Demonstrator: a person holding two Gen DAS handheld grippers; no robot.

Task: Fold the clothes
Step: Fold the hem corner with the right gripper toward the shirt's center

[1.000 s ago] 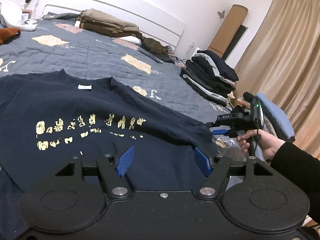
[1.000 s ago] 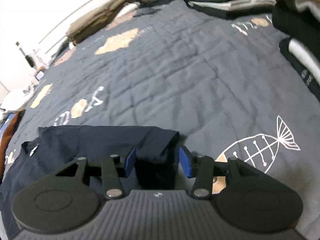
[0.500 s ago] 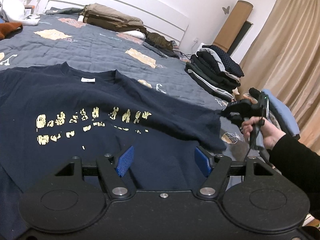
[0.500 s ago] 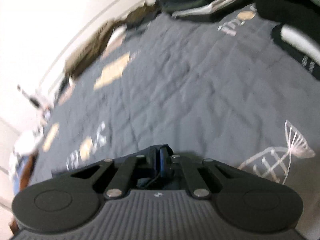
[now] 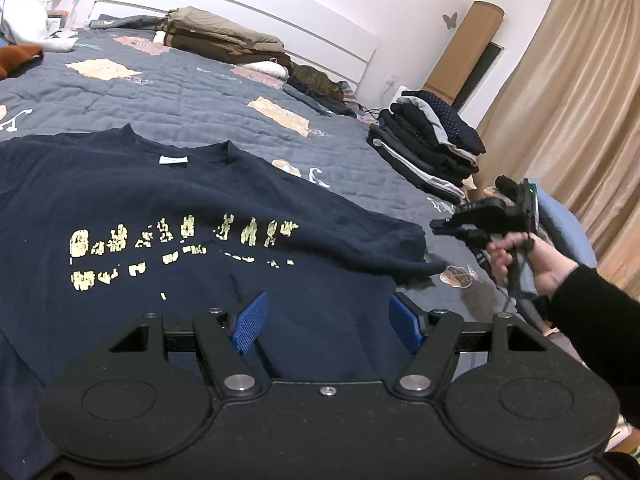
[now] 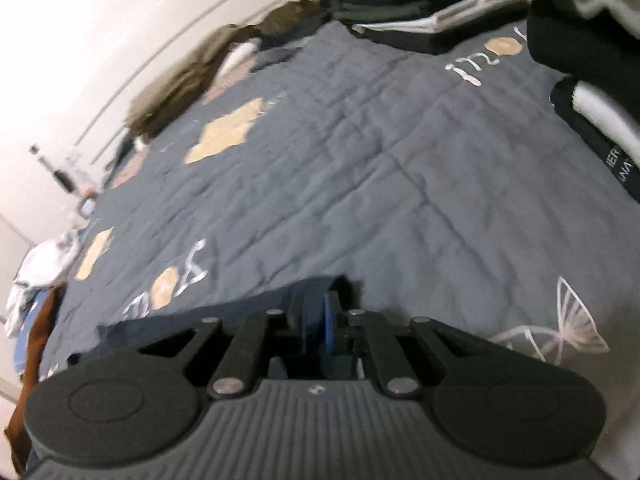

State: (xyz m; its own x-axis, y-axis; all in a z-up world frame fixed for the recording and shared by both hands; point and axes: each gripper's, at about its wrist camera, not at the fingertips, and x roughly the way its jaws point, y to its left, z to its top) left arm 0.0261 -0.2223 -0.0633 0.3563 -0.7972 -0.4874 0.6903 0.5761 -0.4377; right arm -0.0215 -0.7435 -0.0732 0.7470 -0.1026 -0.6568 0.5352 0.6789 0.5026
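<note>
Navy shirt spread flat on the bed, gold print up. Collar toward the headboard, hem toward the left wrist camera, so long axis running near to far in that view. Right sleeve drawn out sideways to the right, ending just beside the right gripper.

Left gripper over the lower front of the shirt, blue pads well apart, nothing between them.

Right gripper held in a hand with a dark cuff; jaws nearly together and just eased open a little. From its own camera, sleeve cloth rising to a peak at the pads, only a dark slit between them. Cannot tell whether the cloth is clamped there.

Hidden or unclear: hem covered by the left gripper's body; left side of the shirt cut off at the frame edge; print cracked and unreadable; right wrist view blurred. Pile of folded dark clothes at the far right of the bed.
</note>
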